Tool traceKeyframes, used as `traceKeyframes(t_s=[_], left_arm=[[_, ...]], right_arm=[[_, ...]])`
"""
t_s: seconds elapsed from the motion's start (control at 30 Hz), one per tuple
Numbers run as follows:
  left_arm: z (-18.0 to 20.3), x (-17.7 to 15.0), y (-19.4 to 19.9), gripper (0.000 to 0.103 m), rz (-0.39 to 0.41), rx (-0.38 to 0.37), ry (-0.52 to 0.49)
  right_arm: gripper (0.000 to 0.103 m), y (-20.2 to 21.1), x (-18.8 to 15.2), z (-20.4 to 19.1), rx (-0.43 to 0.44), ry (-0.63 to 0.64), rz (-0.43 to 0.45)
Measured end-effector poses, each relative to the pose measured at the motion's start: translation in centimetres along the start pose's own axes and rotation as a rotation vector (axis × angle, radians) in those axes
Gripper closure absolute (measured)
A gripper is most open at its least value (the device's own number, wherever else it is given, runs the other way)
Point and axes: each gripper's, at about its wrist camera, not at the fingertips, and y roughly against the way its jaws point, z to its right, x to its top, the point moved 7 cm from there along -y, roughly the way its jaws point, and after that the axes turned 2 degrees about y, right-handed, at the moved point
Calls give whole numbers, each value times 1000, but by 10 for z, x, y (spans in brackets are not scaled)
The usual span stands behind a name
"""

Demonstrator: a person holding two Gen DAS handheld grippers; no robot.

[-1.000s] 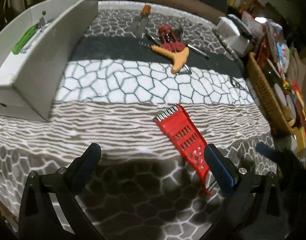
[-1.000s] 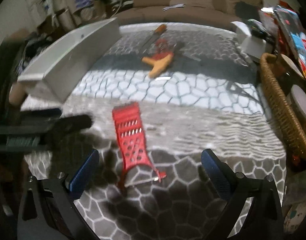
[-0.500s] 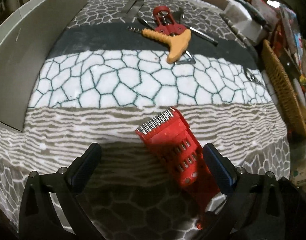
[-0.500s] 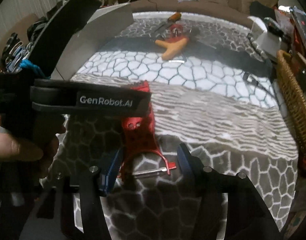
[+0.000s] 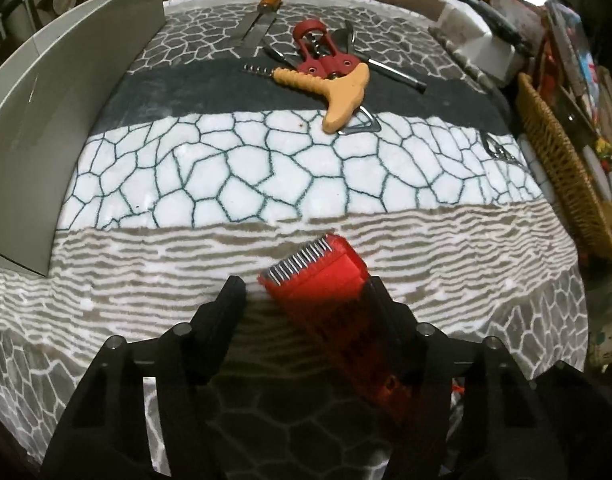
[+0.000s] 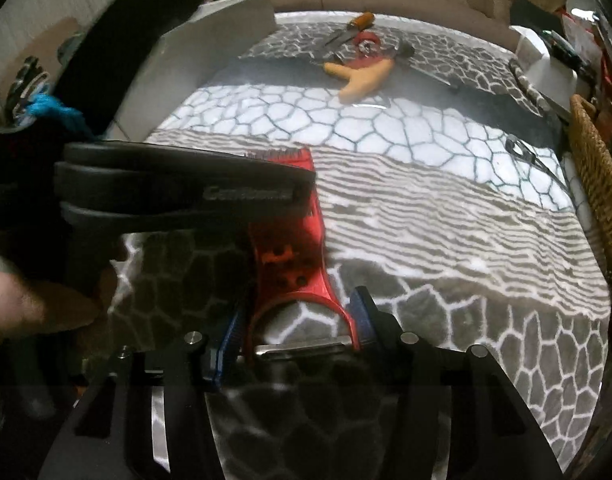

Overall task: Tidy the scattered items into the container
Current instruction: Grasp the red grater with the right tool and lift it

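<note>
Nothing visibly boxed yet. My left gripper (image 5: pixel 306 300) and right gripper (image 6: pixel 297 320) are closing around the red plastic bit-holder rack (image 5: pixel 326 284) on the patterned blanket (image 5: pixel 225 168); pile beyond white container (image 5: pixel 65 100) untouched.

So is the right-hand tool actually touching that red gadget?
Touching. The right wrist view shows the right tool, jaws closing, with both blue pads pressed against the forked end of the red gadget.
</note>
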Motion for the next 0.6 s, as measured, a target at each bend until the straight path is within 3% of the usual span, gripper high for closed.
traceKeyframes(t_s=[0.13, 0.17, 0.2, 0.23, 0.37, 0.4, 0.47, 0.5, 0.6], left_arm=[[0, -2, 4, 60, 6, -16, -25], [-1, -4, 6, 64, 3, -24, -29], [-3, -5, 8, 65, 3, -36, -24], [-4, -7, 10, 68, 2, -45, -22], [-15, -12, 13, 76, -6, -59, -17], [-16, -12, 13, 76, -9, -62, -12], [-22, -14, 12, 76, -12, -70, 3], [-23, -14, 11, 76, -14, -75, 9], [-24, -14, 12, 76, -24, -87, 20]], right_arm=[[50, 8, 0, -5, 32, 1, 20], [56, 8, 0, -6, 45, -1, 21], [84, 8, 1, -9, 70, 1, 22], [98, 9, 1, -11, 89, 1, 20], [95, 3, -3, -21, 97, 16, -17], [90, 4, -2, -21, 94, 10, -10], [60, 13, 3, -17, 88, -9, 27], [38, 17, 4, -14, 77, -19, 45], [33, 22, 7, -4, 65, -46, 68]])
